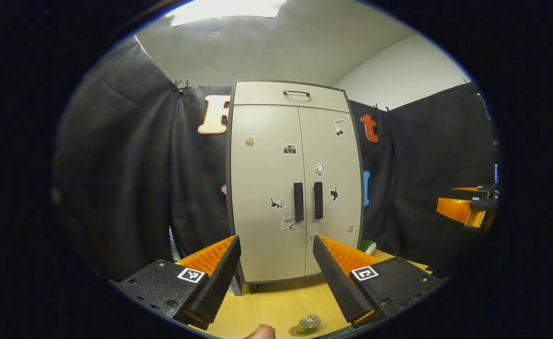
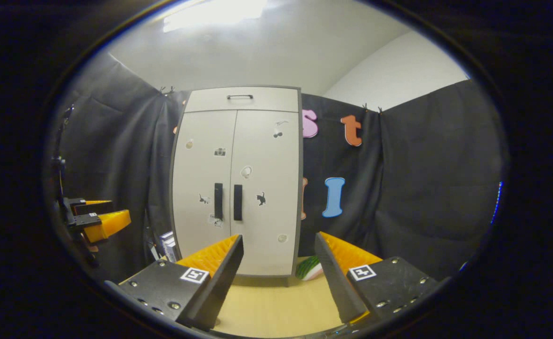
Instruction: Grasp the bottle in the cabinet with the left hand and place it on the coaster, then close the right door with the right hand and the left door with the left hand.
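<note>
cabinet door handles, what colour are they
Black, two upright bars on the pale cabinet doors; the handles show best in the left gripper view.

Shut cabinet (image 2: 237, 181) beyond parted fingers (image 2: 220, 270)

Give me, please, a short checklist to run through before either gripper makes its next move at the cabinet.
1. Left gripper open, holding nothing: ok.
2. Right gripper open, holding nothing: ok.
3. Bottle standing on the coaster: ok, though only its top shows.
4. Right door shut: ok.
5. Left door shut: ok.
6. Doors fully latched: cannot tell.
</note>
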Demonstrator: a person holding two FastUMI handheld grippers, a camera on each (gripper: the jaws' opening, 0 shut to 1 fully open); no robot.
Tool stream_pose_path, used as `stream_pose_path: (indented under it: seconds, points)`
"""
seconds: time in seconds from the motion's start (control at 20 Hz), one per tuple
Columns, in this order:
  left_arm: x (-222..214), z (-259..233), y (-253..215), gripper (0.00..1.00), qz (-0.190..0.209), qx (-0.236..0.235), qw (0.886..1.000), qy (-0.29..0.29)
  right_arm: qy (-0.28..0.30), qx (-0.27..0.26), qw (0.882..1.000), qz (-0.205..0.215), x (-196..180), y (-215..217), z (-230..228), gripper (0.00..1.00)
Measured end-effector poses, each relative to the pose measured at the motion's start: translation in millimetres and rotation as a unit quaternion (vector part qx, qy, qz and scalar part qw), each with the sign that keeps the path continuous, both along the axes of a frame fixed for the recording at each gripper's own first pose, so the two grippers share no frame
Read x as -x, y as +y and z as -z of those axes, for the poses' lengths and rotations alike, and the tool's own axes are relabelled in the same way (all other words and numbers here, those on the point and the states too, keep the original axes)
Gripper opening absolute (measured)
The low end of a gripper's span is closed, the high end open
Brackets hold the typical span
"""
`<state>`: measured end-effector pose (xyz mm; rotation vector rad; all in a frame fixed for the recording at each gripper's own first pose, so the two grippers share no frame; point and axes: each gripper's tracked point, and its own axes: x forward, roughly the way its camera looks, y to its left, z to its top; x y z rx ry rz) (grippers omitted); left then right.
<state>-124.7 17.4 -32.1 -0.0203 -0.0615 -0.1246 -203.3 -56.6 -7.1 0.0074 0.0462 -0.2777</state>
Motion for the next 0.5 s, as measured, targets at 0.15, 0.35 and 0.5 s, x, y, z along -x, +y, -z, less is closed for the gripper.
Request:
stream_pose_path:
  seconds: [0.15,0.35,0.5]
  points:
    - [-3,-4,-4,0.97,0.011,0.005,1.0,-0.004,0.001,-0.016,1.0,0.008,1,-6,-2,0.89]
    - [-7,-2,-17,0.97,0.025,-0.008,1.0,-0.008,0.001,-0.008,1.0,0.014,2,-15,-7,0.89]
    - [-11,1,-25,0.97,0.03,0.003,1.0,-0.004,0.007,-0.004,1.0,0.014,-2,-21,-2,0.93]
